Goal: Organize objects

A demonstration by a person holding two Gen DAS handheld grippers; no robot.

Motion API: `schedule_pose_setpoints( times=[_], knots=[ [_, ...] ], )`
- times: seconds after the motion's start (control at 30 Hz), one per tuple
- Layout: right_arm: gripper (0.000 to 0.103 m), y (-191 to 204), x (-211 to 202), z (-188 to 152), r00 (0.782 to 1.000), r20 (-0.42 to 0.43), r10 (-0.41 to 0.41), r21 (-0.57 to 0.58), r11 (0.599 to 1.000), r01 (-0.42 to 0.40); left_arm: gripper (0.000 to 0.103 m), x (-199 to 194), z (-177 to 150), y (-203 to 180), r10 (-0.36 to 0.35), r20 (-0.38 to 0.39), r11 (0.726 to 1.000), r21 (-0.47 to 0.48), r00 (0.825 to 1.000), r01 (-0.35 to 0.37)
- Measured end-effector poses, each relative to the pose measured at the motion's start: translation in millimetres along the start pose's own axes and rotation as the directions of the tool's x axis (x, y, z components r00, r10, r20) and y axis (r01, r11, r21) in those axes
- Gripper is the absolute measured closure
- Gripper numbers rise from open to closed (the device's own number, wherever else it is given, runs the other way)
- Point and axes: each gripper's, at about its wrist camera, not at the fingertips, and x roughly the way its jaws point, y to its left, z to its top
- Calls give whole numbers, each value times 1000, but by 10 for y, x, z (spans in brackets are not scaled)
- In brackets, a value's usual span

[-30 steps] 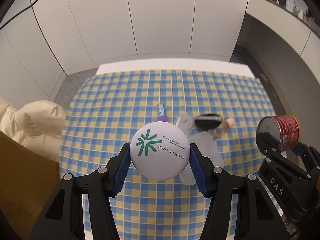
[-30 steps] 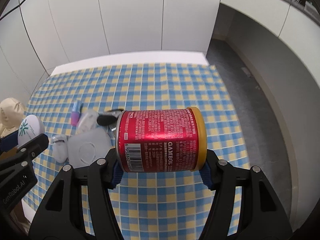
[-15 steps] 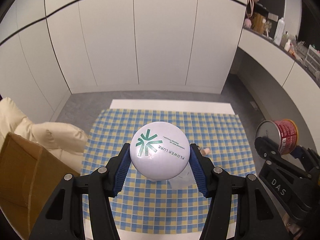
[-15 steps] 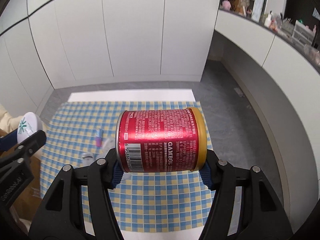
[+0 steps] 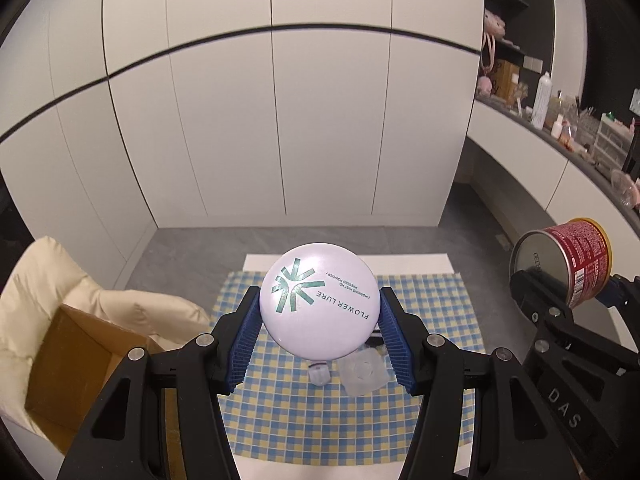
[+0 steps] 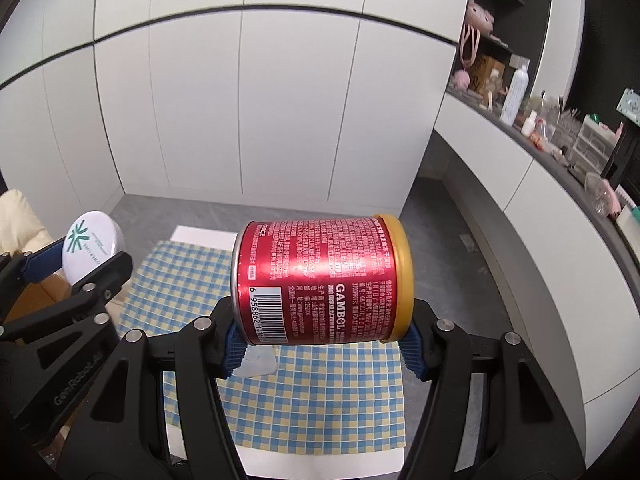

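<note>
The checked cloth (image 5: 420, 420) is lying on the table (image 5: 348, 261), with bare table showing behind it. A small cup (image 5: 319, 374) and a clear lid (image 5: 364, 372) are sitting side by side on the cloth. The cardboard box (image 5: 76, 364) is standing left of the table, the cushion (image 5: 60, 280) behind it. The counter (image 6: 532, 152) is running along the right.

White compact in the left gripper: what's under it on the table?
Below the white compact the checked cloth shows a clear square lid and a small clear jar. A dark item beside them is mostly covered, so unidentifiable.
</note>
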Motion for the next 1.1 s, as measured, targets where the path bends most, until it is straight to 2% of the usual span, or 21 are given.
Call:
schedule_pose_setpoints(
  times=[0.1, 0.23, 0.37, 0.47, 0.7, 0.8, 1.1],
  knots=[
    [39, -8, -203, 61, 1000, 16, 18, 13, 1000, -18, 45, -233, 59, 14, 16, 19, 1000, 0, 1000, -16],
    [39, -35, -441, 104, 999, 43, 29, 25, 999, -30, 45, -448, 102, 57, -20, 15, 1000, -16, 1000, 20],
    [39, -64, -601, 79, 998, 66, 16, 28, 999, -18, 45, -692, 92, 6, -12, 49, 1000, 12, 999, 11],
    [39, -88, -659, 46, 997, 70, 21, 28, 999, -23, 45, -806, 73, -26, -27, 46, 1000, 9, 999, 26],
    [39, -67, -784, -57, 997, 78, 15, 17, 1000, -16, 45, -907, 15, -88, -23, 55, 1000, 14, 998, 22],
    [39, -67, -769, -96, 997, 72, 18, 26, 999, -20, 45, -874, -2, -91, -49, 34, 999, 2, 998, 49],
    [39, -70, -708, -173, 998, 53, 18, 23, 1000, -19, 45, -848, -66, -106, -37, 33, 999, 9, 999, 37]
  ],
)
